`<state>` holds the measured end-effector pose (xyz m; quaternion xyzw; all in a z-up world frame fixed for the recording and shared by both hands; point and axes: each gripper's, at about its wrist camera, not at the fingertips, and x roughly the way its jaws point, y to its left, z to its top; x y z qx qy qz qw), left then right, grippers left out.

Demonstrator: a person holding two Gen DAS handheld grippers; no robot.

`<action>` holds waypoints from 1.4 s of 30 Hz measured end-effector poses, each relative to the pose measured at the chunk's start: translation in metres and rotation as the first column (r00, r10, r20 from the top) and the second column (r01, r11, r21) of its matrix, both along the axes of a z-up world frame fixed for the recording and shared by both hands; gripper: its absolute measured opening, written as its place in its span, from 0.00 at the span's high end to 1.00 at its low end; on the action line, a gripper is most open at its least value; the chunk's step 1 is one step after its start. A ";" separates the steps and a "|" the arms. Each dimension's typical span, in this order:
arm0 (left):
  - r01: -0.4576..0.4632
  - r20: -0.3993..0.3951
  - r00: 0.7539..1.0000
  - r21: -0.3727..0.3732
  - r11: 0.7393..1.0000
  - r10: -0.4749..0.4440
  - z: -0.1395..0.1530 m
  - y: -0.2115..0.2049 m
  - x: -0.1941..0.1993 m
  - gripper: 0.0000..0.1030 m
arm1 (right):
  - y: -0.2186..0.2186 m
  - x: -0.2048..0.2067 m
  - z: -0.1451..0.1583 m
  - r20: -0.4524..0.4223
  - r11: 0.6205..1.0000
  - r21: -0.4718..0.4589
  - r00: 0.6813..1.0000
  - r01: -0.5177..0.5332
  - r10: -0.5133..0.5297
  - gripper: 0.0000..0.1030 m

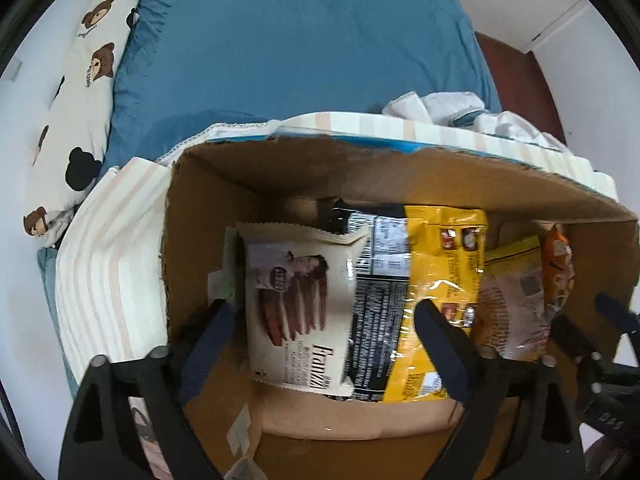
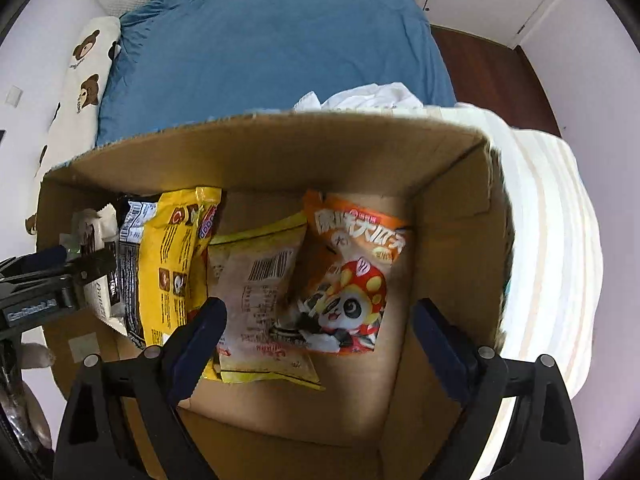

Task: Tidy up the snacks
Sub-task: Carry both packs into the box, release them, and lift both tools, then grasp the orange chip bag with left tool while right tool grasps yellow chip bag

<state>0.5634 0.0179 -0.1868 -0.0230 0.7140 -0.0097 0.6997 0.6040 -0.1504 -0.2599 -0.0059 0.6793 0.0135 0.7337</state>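
Five snack packets lie side by side in one cardboard box on the bed; the white packet sits between the left gripper's wide-open, empty jaws, the orange packet between the right gripper's, likewise gaping.

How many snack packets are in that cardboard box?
5, in a row: white Franzzi packet leftmost, then black packet, yellow bag, pale yellow-edged packet, orange panda bag rightmost. Others may hide underneath.
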 end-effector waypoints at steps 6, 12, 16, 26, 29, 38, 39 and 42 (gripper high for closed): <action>-0.013 0.024 1.000 -0.035 0.999 0.013 0.010 -0.003 -0.010 0.08 | -0.005 -0.015 0.000 0.013 1.000 0.026 1.000 0.017 -0.017 0.07; -0.028 0.115 0.993 -0.075 0.997 0.036 0.029 -0.007 -0.035 0.07 | -0.005 -0.041 0.016 0.083 0.999 0.035 0.997 0.002 -0.005 0.04; -0.010 0.196 0.980 -0.069 0.998 0.024 0.045 -0.013 -0.058 0.07 | 0.000 -0.064 0.031 0.150 1.000 0.022 0.989 -0.016 0.012 0.04; 0.011 0.410 0.912 -0.042 0.999 0.007 0.110 -0.024 -0.134 0.07 | 0.009 -0.133 0.083 0.318 0.999 0.044 0.948 -0.022 0.007 0.03; 0.004 0.459 0.888 -0.028 1.000 0.010 0.128 -0.023 -0.155 0.07 | 0.005 -0.156 0.100 0.363 0.998 0.069 0.932 -0.007 -0.018 0.03; -0.005 0.557 0.831 -0.007 1.000 0.008 0.171 -0.021 -0.224 0.07 | 0.008 -0.221 0.144 0.453 0.994 0.101 0.891 -0.030 -0.019 0.03; -0.006 0.559 0.829 -0.008 1.000 0.009 0.173 -0.021 -0.231 0.07 | 0.008 -0.228 0.147 0.456 0.993 0.110 0.890 -0.033 -0.021 0.03; -0.008 0.549 0.835 -0.020 1.000 0.018 0.173 -0.019 -0.252 0.07 | 0.006 -0.251 0.147 0.443 0.987 0.154 0.896 -0.038 -0.035 0.03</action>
